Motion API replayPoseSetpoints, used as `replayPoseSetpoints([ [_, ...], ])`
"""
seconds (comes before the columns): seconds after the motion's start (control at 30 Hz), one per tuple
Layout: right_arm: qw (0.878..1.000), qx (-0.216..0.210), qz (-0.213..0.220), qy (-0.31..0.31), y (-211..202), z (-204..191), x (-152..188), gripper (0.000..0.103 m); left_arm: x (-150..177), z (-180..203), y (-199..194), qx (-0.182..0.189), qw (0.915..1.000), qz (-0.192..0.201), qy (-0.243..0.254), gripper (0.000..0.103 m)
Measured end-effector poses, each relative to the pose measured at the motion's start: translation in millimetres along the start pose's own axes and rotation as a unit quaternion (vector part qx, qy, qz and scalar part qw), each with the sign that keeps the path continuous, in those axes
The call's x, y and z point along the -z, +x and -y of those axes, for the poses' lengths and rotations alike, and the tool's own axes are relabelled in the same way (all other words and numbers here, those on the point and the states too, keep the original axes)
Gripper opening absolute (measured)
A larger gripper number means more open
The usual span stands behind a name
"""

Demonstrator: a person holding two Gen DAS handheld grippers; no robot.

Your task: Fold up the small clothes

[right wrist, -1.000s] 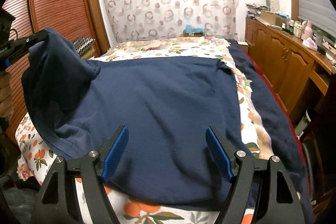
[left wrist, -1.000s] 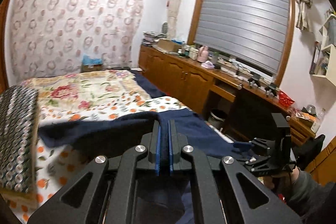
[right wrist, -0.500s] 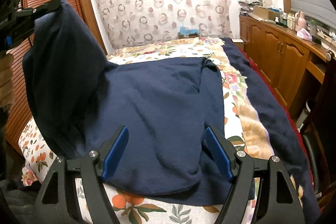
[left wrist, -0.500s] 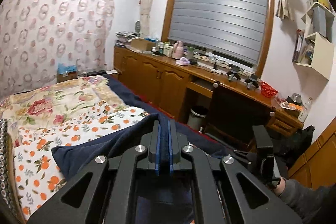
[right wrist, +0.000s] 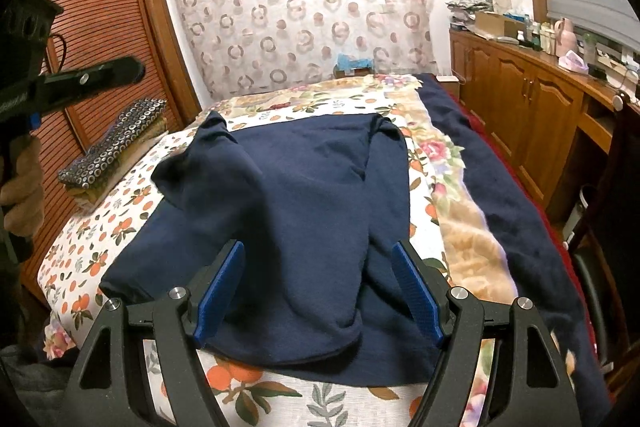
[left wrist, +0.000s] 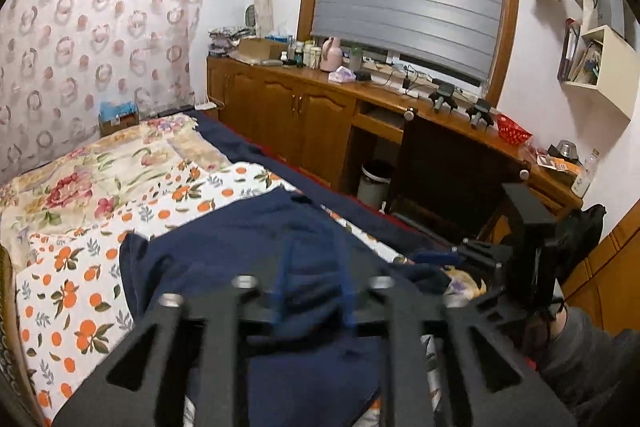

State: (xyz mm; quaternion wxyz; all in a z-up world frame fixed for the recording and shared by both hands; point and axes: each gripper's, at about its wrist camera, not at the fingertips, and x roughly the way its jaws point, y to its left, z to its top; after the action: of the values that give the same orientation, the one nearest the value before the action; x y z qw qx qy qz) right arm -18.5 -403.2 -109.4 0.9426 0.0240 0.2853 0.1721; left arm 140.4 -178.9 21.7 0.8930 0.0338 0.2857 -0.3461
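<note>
Landmark for all positions: the bed (right wrist: 92, 227), covered by a sheet printed with oranges.

Right gripper (right wrist: 320, 291): at the near edge of the bed, jaws spread wide, nothing between the blue pads. It hovers above the near hem of the navy shirt (right wrist: 304, 195); the pads do not press on the cloth.

Navy shirt: lies across the middle of the bed, both sides folded in over its centre. The left flap sits rumpled and raised; the right flap lies flatter.

Left gripper (left wrist: 312, 295): above the left half of the bed, over the rumpled flap. Its jaws have just been opening and now stand partly apart. The view is motion-blurred, so whether cloth still touches a pad cannot be told for certain; in the right wrist view the gripper (right wrist: 132, 69) appears clear of the shirt, carried by a hand (right wrist: 20, 195) at the bed's left side.

Dark blanket (right wrist: 500, 187): runs along the right edge of the bed.

Patterned cushion (right wrist: 116, 143): on the far left corner of the bed.

Curtain (right wrist: 304, 23): behind the head of the bed.

Wooden cabinet (left wrist: 288, 123): along the wall to the right of the bed.
</note>
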Motion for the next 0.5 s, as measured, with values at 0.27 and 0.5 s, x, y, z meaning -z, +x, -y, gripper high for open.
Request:
replayPoseSetpoints([
  [0.27,1.000,0.008,0.007,-0.003,-1.8,1.0,-7.8,0.078,26.5,-24.5,-18.7,-0.035,0.9992,0.002,-0.017,0.078],
  [0.5,1.000,0.003,0.010,-0.025,-2.5,-10.2,-16.5,0.078,57.2,-53.0,-36.8,-0.076,0.9960,0.000,-0.048,0.079],
])
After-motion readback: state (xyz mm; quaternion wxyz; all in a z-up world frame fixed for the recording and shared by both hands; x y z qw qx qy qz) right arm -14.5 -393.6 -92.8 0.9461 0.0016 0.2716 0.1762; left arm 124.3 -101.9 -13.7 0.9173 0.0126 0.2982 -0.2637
